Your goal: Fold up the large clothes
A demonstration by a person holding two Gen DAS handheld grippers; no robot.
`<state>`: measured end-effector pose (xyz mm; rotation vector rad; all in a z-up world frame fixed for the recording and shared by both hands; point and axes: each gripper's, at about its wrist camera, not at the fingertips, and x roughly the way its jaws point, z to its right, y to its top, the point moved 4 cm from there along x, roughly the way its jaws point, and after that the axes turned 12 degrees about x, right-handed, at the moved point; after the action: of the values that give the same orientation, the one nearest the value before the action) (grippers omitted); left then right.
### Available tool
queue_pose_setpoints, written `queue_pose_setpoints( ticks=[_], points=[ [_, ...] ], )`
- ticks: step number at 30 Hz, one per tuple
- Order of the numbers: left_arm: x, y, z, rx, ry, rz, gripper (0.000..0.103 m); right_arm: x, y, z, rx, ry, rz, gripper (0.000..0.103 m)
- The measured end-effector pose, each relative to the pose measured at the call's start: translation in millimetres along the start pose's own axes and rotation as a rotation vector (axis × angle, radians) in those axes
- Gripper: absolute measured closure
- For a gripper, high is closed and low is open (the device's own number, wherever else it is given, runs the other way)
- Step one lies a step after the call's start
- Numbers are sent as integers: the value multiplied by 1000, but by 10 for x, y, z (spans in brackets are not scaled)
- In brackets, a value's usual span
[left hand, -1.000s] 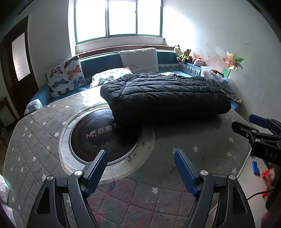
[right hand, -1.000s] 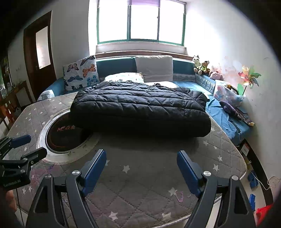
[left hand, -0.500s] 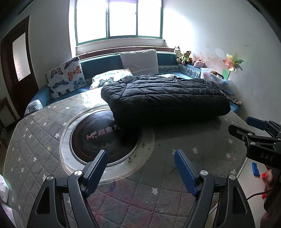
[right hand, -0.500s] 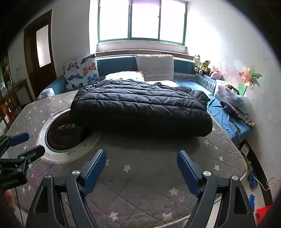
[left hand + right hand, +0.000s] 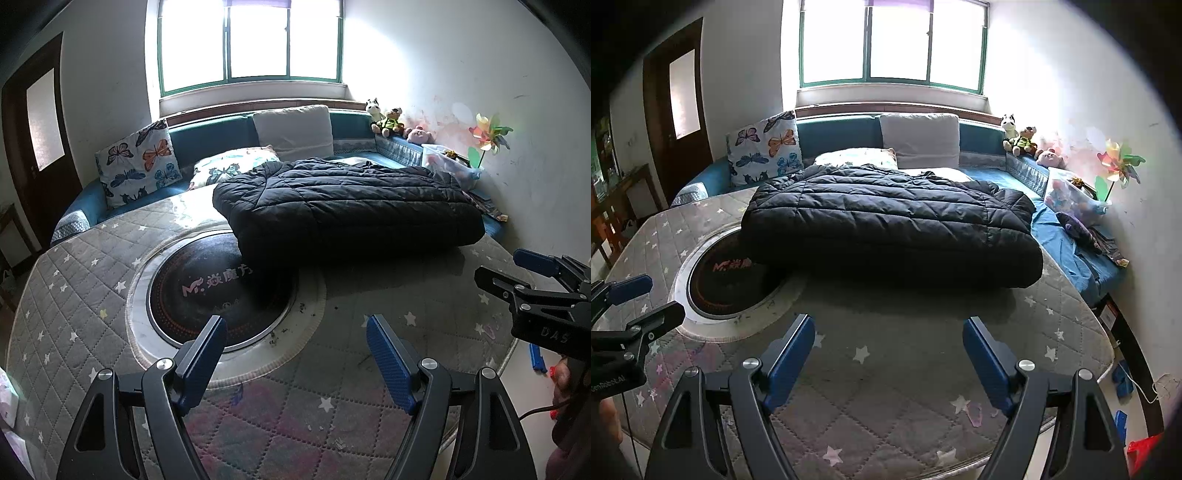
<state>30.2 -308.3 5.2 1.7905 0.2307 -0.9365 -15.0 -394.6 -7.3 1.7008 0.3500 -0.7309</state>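
Note:
A black quilted puffer jacket point(image 5: 343, 206) point(image 5: 886, 221) lies folded into a thick rectangle on the far half of a grey star-patterned quilted table cover point(image 5: 92, 295) point(image 5: 905, 369). My left gripper point(image 5: 295, 332) hovers over the near part of the cover, well short of the jacket, open with nothing between its blue pads. My right gripper point(image 5: 888, 332) is likewise open and empty, in front of the jacket's near edge. Each gripper shows at the side of the other's view: the right one point(image 5: 509, 269), the left one point(image 5: 646, 299).
A round dark hotplate with a white ring point(image 5: 218, 291) is set in the table, partly under the jacket. Behind is a teal bench with butterfly cushions point(image 5: 138, 162), a white cushion point(image 5: 295, 129), plush toys point(image 5: 391, 122), a pinwheel point(image 5: 487, 136) and a clear box point(image 5: 1071, 199). A brown door point(image 5: 37, 129) stands at left.

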Motion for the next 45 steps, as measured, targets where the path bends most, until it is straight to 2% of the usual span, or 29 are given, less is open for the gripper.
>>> queue_pose_setpoints(
  ticks=[45],
  points=[
    [153, -18, 22, 6, 0, -18, 20, 138, 62, 28, -15, 16, -26, 13]
  ],
)
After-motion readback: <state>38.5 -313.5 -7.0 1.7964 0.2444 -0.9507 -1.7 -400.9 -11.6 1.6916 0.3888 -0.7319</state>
